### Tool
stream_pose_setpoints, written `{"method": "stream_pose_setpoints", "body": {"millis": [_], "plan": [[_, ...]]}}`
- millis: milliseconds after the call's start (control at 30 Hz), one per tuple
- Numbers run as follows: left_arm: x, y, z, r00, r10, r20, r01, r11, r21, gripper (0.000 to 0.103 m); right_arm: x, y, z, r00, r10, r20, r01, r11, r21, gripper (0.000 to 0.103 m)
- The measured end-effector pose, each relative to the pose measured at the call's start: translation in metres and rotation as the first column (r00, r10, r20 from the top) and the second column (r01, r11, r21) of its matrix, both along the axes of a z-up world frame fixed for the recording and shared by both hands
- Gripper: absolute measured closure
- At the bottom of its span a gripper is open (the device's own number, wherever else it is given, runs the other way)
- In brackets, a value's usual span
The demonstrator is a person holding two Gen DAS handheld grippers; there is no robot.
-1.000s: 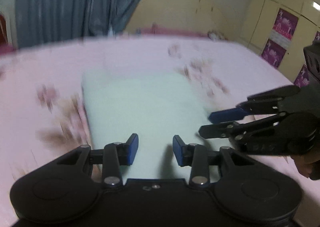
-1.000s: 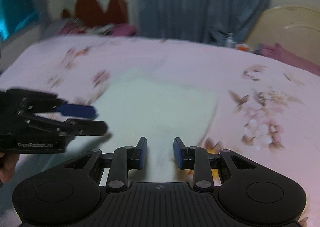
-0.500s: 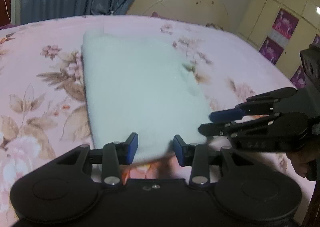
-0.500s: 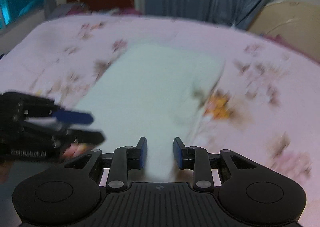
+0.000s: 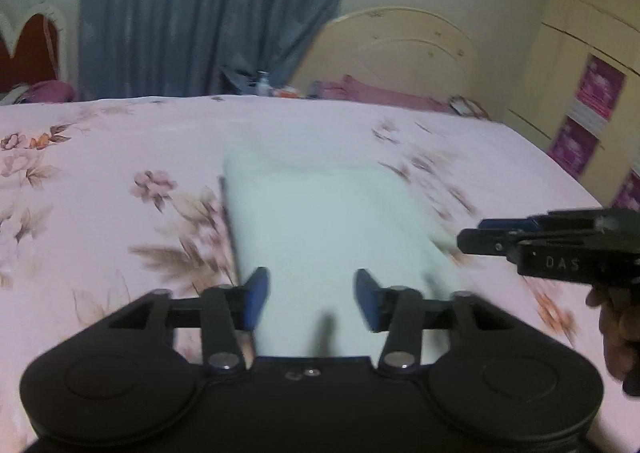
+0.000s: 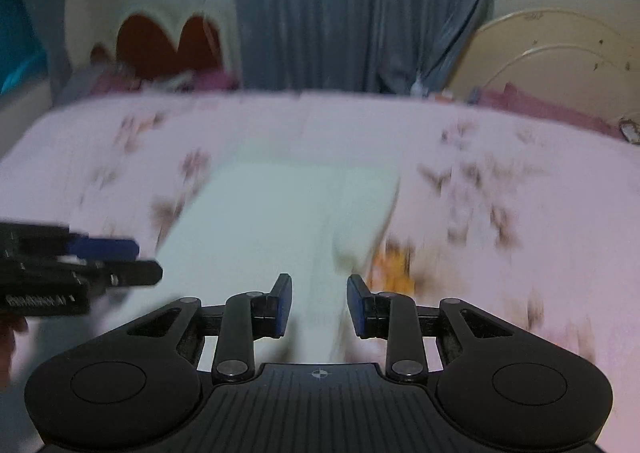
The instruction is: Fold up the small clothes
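Garment: a pale mint-green folded cloth [image 5: 328, 229] is laid flat as a rough rectangle on the bed, its long side running away from both cameras; its near end is seen just ahead of both pairs of fingers.
Bed: a pink bedsheet printed with brown and rose flowers [image 5: 100, 173] is spread under the cloth, and bare sheet is seen on either side of it.
Left gripper: the black two-finger left gripper with blue pads [image 5: 308, 299] is held over the near end of the cloth; its jaws are opening, a wide gap is shown between the pads, and nothing is gripped there.
Right gripper: the black two-finger right gripper with blue pads [image 6: 319, 305] is held over the near right part of the cloth; a narrower gap is kept between its pads and nothing is pinched, the cloth being seen through the gap.
Hand: part of a hand [image 5: 618, 333] is seen holding the right gripper's body at the edge of the left wrist view.
Background: a grey-blue pleated curtain [image 6: 360, 13] and a cream arched headboard [image 5: 400, 53] are seen beyond the bed.
Image quality: both views are smeared by motion, so the cloth's edges are shown only softly.
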State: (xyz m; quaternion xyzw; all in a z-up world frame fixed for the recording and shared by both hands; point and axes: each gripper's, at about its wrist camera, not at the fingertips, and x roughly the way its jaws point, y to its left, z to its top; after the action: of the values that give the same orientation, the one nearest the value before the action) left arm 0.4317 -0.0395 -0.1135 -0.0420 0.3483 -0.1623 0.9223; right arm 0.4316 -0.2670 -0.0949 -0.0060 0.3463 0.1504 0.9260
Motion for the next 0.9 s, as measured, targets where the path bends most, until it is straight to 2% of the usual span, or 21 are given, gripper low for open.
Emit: {"method": "stream_pose_setpoints", "body": {"millis": [33, 67, 100, 133, 167, 200, 300, 367, 400, 433, 467, 533, 567, 633, 767, 833, 900], "plan": [[0.011, 0.000, -0.003, 1.000, 0.011, -0.007, -0.011, 1.000, -0.003, 0.026, 0.011, 0.002, -0.002, 1.000, -0.006, 0.006, 0.006, 1.000, 0.002, 0.073], [0.019, -0.001, -0.006, 1.000, 0.018, -0.010, -0.018, 1.000, -0.001, 0.026, 0.021, 0.006, -0.005, 1.000, -0.004, 0.003, 0.004, 1.000, 0.001, 0.073], [0.029, -0.004, -0.013, 0.999, 0.012, -0.037, -0.011, 1.000, 0.021, 0.033, 0.030, 0.010, -0.012, 1.000, 0.006, -0.004, -0.006, 1.000, -0.019, 0.073], [0.035, -0.007, -0.022, 0.996, 0.001, -0.084, 0.003, 0.999, 0.053, 0.049, 0.037, 0.016, -0.022, 1.000, 0.012, -0.021, -0.014, 0.998, -0.069, 0.073], [0.040, -0.009, -0.030, 0.992, -0.007, -0.123, 0.015, 0.998, 0.064, 0.050, 0.044, 0.022, -0.037, 0.998, -0.001, -0.064, -0.008, 0.990, -0.143, 0.073], [0.041, -0.008, -0.036, 0.991, -0.005, -0.131, 0.012, 0.998, 0.055, 0.047, 0.045, 0.023, -0.049, 0.997, -0.003, -0.076, -0.010, 0.986, -0.169, 0.073], [0.032, -0.007, -0.034, 0.992, -0.002, -0.126, 0.013, 0.996, 0.088, 0.040, 0.041, 0.018, -0.041, 0.998, -0.016, -0.067, 0.005, 0.987, -0.163, 0.073], [0.024, -0.002, -0.027, 0.995, 0.004, -0.097, 0.005, 0.997, 0.083, 0.021, 0.031, 0.006, -0.028, 0.998, -0.053, -0.024, 0.051, 0.993, -0.102, 0.073], [0.021, 0.002, -0.025, 0.996, 0.002, -0.085, 0.003, 0.998, 0.059, 0.012, 0.025, -0.002, -0.022, 0.997, -0.080, -0.004, 0.080, 0.995, -0.066, 0.069], [0.020, 0.007, -0.024, 0.996, 0.007, -0.088, -0.004, 0.999, 0.035, 0.012, 0.024, -0.009, -0.021, 0.994, -0.109, -0.004, 0.109, 0.993, -0.050, 0.059], [0.023, 0.011, -0.024, 0.995, 0.011, -0.099, -0.010, 1.000, 0.016, 0.012, 0.023, -0.014, -0.022, 0.990, -0.138, -0.012, 0.137, 0.990, -0.042, 0.038], [0.030, 0.015, -0.025, 0.993, 0.027, -0.112, -0.029, 1.000, -0.012, 0.012, 0.028, -0.029, -0.026, 0.986, -0.156, -0.062, 0.157, 0.987, 0.022, 0.038], [0.033, 0.016, -0.025, 0.992, 0.029, -0.121, -0.032, 0.999, -0.024, 0.013, 0.032, -0.039, -0.029, 0.982, -0.160, -0.103, 0.170, 0.981, 0.093, 0.038], [0.042, 0.017, -0.027, 0.989, 0.031, -0.142, -0.037, 0.998, -0.043, 0.016, 0.042, -0.060, -0.040, 0.965, -0.159, -0.210, 0.212, 0.942, 0.260, 0.038], [0.053, 0.023, -0.034, 0.979, 0.028, -0.200, -0.051, 0.992, -0.113, 0.019, 0.059, -0.074, -0.055, 0.944, -0.126, -0.305, 0.239, 0.898, 0.370, 0.038], [0.060, 0.029, -0.041, 0.971, 0.025, -0.238, -0.065, 0.984, -0.164, 0.028, 0.068, -0.080, -0.064, 0.932, -0.102, -0.348, 0.251, 0.874, 0.415, 0.038], [0.065, 0.032, -0.046, 0.964, 0.022, -0.265, -0.080, 0.975, -0.209, 0.029, 0.071, -0.086, -0.069, 0.927, -0.084, -0.365, 0.255, 0.855, 0.452, 0.038]]}}
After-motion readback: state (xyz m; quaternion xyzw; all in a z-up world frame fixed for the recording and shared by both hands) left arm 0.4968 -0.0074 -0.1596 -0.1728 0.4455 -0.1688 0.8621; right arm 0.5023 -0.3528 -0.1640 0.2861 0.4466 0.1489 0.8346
